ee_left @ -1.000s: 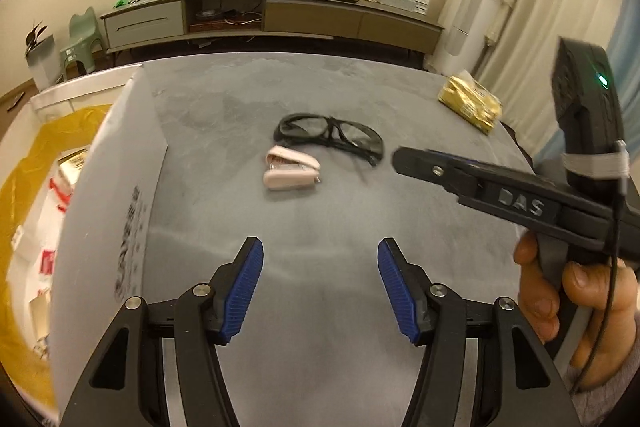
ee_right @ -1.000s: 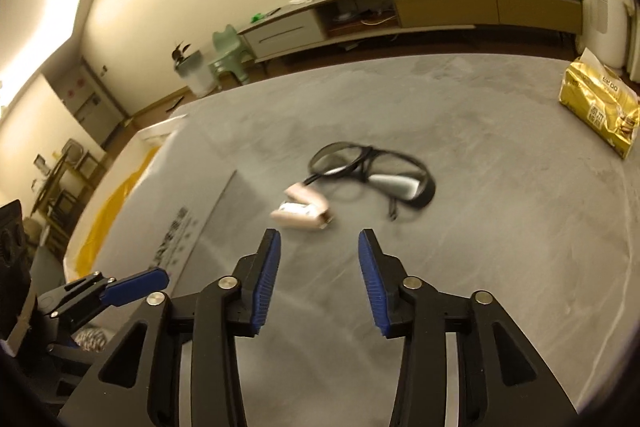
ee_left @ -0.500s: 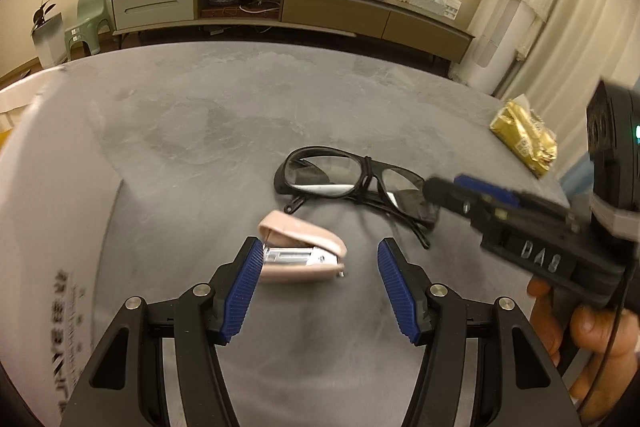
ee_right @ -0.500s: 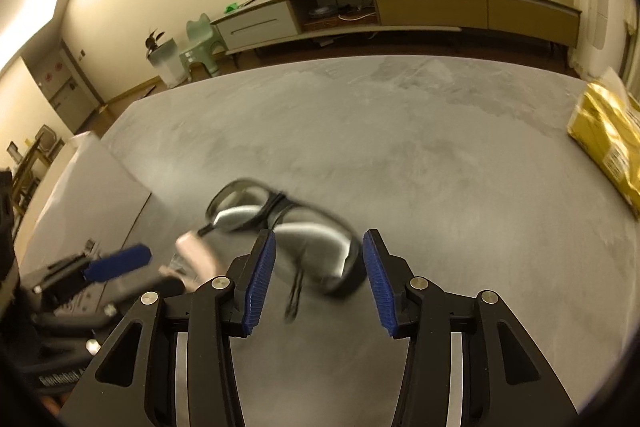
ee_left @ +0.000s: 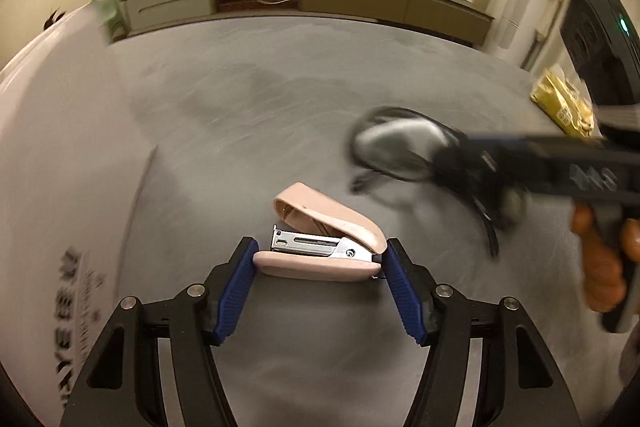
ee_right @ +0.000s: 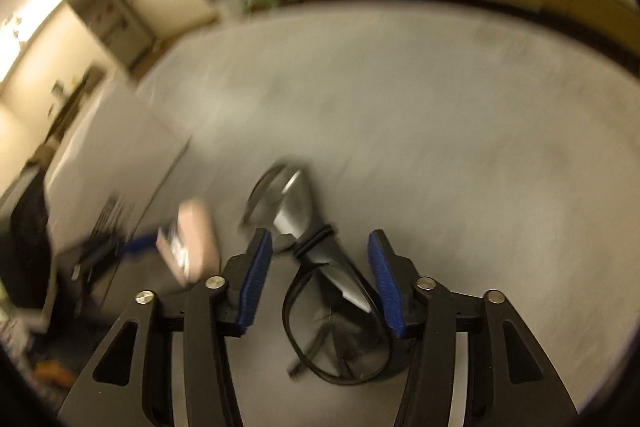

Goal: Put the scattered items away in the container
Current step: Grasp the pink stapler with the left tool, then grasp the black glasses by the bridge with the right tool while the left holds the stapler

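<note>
Left gripper (ee_left: 318,261): jaws wide, blue pads at either end of the pink stapler (ee_left: 324,239); whether they press it, cannot tell.
Stapler: lies on the grey table (ee_left: 260,115), its top arm hinged up.
Right gripper (ee_right: 320,275): jaws wide, astride the black glasses (ee_right: 332,291), pads apart from the frame.
Glasses: on the table just right of the stapler, blurred.
Container (ee_left: 60,147): white wall at the table's left edge.
Gold packet (ee_left: 564,103): far right, well apart.
</note>
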{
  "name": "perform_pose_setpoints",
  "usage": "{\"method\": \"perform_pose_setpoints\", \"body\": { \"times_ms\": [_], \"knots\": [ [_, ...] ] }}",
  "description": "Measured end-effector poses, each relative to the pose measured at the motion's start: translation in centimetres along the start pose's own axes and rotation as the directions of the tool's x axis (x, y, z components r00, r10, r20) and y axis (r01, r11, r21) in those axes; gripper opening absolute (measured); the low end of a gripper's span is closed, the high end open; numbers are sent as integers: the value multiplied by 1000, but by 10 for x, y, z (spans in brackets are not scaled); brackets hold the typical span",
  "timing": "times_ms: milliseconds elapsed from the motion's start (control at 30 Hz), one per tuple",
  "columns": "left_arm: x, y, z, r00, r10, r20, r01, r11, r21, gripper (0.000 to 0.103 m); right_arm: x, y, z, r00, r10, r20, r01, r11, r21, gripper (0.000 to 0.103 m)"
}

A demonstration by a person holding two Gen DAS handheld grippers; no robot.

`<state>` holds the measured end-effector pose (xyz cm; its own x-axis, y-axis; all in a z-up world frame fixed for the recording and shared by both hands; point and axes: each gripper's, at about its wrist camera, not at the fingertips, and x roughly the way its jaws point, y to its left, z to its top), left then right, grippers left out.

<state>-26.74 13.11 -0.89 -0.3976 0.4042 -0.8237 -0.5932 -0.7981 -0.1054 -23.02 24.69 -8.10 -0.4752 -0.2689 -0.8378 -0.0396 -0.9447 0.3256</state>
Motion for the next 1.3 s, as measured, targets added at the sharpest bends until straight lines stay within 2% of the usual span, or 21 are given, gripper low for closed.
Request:
{"method": "perform_pose_setpoints", "body": {
  "times_ms": [67,100,233,300,433,467,567,667,767,867,967,1033,1100,1300],
  "knots": [
    [-6,11,-5,1000,-7,-3,7,999,-33,65,-3,19,-13,996,-44,-75,38,996,-75,55],
    [-9,14,-7,1000,-17,0,17,999,-44,65,-5,26,-18,995,-56,-85,48,995,-93,56],
    [-9,17,-8,1000,-19,2,19,998,-63,68,-9,49,-30,995,-96,-17,93,988,-122,58],
    [-6,17,-4,1000,-17,11,18,996,-84,71,-6,56,-28,990,-138,24,140,982,-123,58],
    [1,13,1,999,-12,29,14,998,-63,72,-4,48,-22,988,-141,60,144,988,-60,60],
    [1,12,1,999,-32,30,34,998,-46,64,-5,44,-21,989,-133,60,136,990,-42,60],
    [-4,8,-8,996,-80,30,80,997,-8,62,-9,30,-24,998,-62,-7,61,998,-23,58],
    [-12,8,-18,994,-102,37,102,995,5,62,-12,26,-27,997,-51,-59,48,998,-51,59],
    [-18,9,-25,992,-118,38,118,993,0,62,-22,23,-23,997,-79,-10,79,996,-43,60],
    [-19,7,-25,993,-110,41,111,994,-3,64,-24,24,-14,993,-100,59,100,995,-7,65],
    [-17,2,-27,994,-99,42,99,995,10,77,-5,27,-7,983,-176,61,177,984,-14,65],
    [-17,-3,-30,996,-79,46,77,996,40,77,4,26,-6,976,-208,59,209,978,1,65],
    [-20,-5,-32,995,-84,49,80,994,72,61,3,27,-8,971,-228,68,229,973,-16,46],
    [-27,7,-33,991,-130,35,129,991,22,60,-9,25,-16,969,-236,68,235,972,19,41]
  ]
}}
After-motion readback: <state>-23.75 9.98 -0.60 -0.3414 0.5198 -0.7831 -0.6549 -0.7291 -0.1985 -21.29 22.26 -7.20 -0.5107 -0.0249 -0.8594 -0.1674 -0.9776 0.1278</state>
